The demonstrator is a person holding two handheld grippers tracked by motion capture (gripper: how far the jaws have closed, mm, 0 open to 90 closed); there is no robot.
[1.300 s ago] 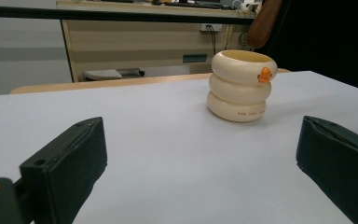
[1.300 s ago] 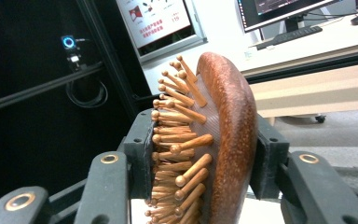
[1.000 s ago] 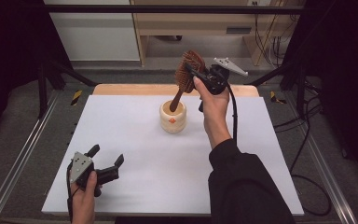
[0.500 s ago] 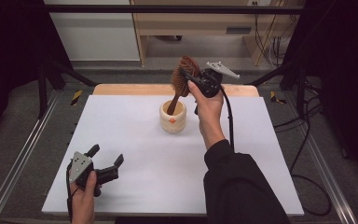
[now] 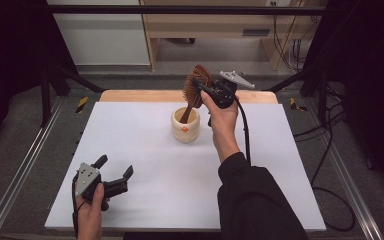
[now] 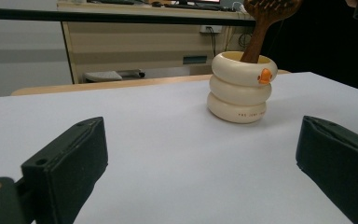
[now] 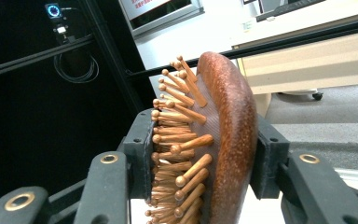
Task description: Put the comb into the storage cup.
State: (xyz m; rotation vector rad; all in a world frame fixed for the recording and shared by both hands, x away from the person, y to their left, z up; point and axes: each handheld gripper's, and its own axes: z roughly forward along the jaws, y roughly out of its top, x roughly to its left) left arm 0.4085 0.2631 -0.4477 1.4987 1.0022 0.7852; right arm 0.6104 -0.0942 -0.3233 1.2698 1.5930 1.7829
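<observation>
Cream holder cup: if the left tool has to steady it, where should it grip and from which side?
Grip the cream holder cup across its ringed wall, coming level from the near left, where the left tool stands open. The hairbrush handle fills its mouth and leans right, so avoid the top.

a wooden desk (image 5: 205, 25) stands beyond the white table (image 5: 130, 150); grey floor (image 5: 330, 150), black curtains (image 5: 10, 50).

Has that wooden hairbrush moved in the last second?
Yes. The hairbrush, clamped in the right gripper, sank lower, its handle deeper inside the cream cup.
</observation>
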